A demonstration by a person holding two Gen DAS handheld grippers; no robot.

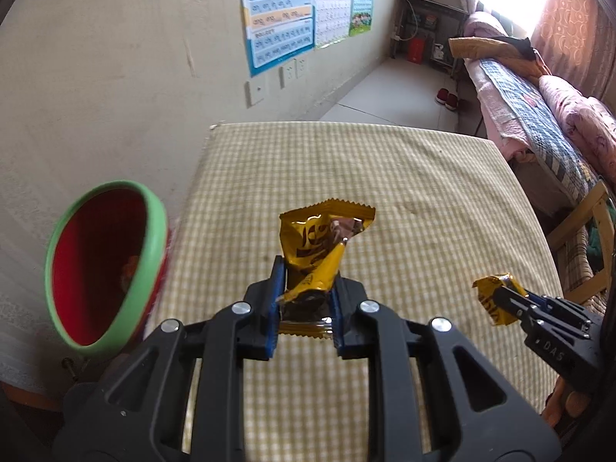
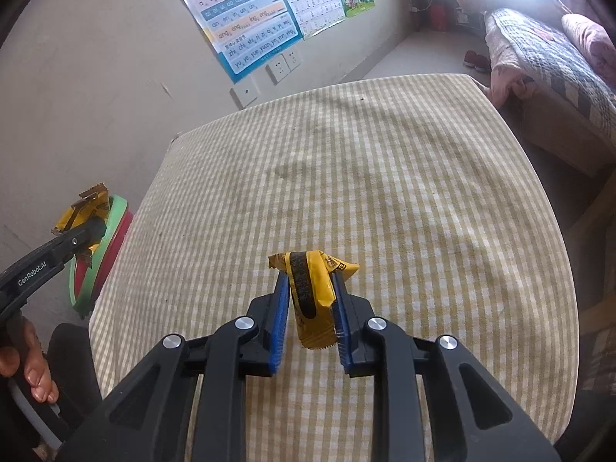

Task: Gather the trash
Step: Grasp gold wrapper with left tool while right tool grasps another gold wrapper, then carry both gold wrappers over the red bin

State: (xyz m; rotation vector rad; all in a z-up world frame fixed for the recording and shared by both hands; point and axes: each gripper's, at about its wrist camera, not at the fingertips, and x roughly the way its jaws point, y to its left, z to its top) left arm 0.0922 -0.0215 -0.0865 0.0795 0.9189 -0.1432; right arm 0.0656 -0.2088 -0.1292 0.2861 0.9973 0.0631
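Holding two wrappers at once, one per gripper. Left gripper is clamped on a torn yellow wrapper, blue pads pinching its lower half, top flopping loose above the checked tablecloth. Right gripper is clamped on a folded yellow wrapper, pinched approx mid-body w/ the serrated end hanging below the pads.

Red bin w/ green rim sits off the table's left edge, near the wall, mouth tilted toward me. From the right wrist view the left wrapper looks close to the rim, but I can't tell if it's over the opening yet. Something small lies inside the bin, too blurred to ID.

Risks as I judge them:
- Foil is light & crinkly; if I let go before the wrapper is over the mouth, it'll likely flutter down between table and wall.
- Bin mouth is tilted, so a drop from too high or too far right could bounce off the rim.
- Right wrapper is well away from the bin; bringing it over means crossing near the left gripper, so collision is possible if both go together. Prob better one at a time.
- Grip on the folded wrapper is on slick film; a fast swing could let it slide out.
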